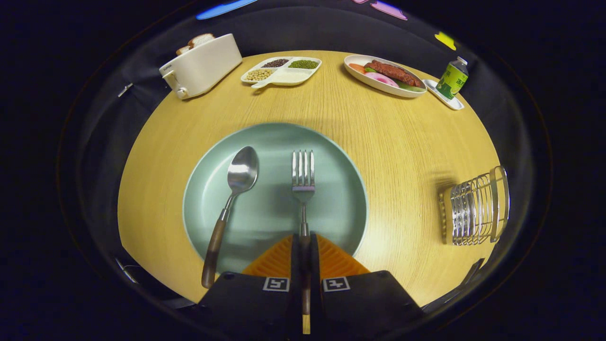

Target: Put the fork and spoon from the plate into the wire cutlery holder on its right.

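Fork handle runs straight back between the two fingers of the gripper, tines pointing directly ahead over the middle of the plate. Fingers are drawn in narrow on the handle, both sides pressing it, so the fork is gripped low on its shaft with head and neck projecting ahead of the tips. Cannot tell whether the tines sit on the plate or just clear of it.

Risks from here, as judgement:
- Grip is far back on a slim, smooth handle; the heavy head hangs well ahead of the fingers. A quick lift or swing could let the fork pivot nose-down or slide out
- Tines dragging across the plate on the way up could nudge the plate, or knock the spoon lying just to the left of the fingers, bowl ahead, wooden handle trailing back beside the gripper
- Wire cutlery holder stands well off to the right of the fingers, apart from the plate. It looks light and open-sided; a fork arriving at a slant could catch a wire, tip the holder or push it along the table
- Fork needs turning upright before it goes in; the pinch could slip during that turn

Beyond the plate, far ahead: toaster, divided tray, food dish, bottle. All well clear of the path to the right
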Demonstrator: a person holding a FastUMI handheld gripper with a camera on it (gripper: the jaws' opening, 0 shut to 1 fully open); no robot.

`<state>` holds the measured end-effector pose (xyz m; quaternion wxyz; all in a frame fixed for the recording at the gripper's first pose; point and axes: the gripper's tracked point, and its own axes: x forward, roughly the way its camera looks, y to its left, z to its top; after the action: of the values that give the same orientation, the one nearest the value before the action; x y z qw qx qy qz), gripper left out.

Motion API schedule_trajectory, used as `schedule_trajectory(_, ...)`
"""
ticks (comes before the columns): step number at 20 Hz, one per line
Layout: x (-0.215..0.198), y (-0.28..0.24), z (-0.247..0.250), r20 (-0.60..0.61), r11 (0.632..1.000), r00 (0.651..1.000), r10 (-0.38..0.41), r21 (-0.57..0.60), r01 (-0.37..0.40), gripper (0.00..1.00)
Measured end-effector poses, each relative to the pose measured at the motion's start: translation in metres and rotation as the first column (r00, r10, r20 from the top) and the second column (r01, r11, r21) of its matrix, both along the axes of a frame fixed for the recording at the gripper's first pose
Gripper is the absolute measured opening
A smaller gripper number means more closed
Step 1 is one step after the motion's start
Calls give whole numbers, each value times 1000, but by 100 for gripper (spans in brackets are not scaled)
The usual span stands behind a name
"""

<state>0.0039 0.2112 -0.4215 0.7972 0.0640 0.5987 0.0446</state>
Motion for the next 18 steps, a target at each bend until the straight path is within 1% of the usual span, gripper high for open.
schedule_trajectory(4, 1, -4, 22, 25, 999, 1000, 11, 43, -12, 11)
schedule_trajectory(7, -2, -22, 59, 47, 994, 998, 36, 98, -40, 11)
schedule_trajectory(10, -6, -67, 100, 71, 990, 994, 88, 104, -95, 11)
schedule_trajectory(12, -9, -103, 124, 64, 986, 990, 124, 107, -130, 11)
schedule_trajectory(15, -21, -166, 146, -6, 979, 982, 187, 82, -186, 11)
schedule_trajectory(16, -27, -186, 147, -53, 975, 975, 216, 69, -213, 11)
schedule_trajectory(18, -39, -222, 142, -146, 968, 957, 250, 40, -247, 11)
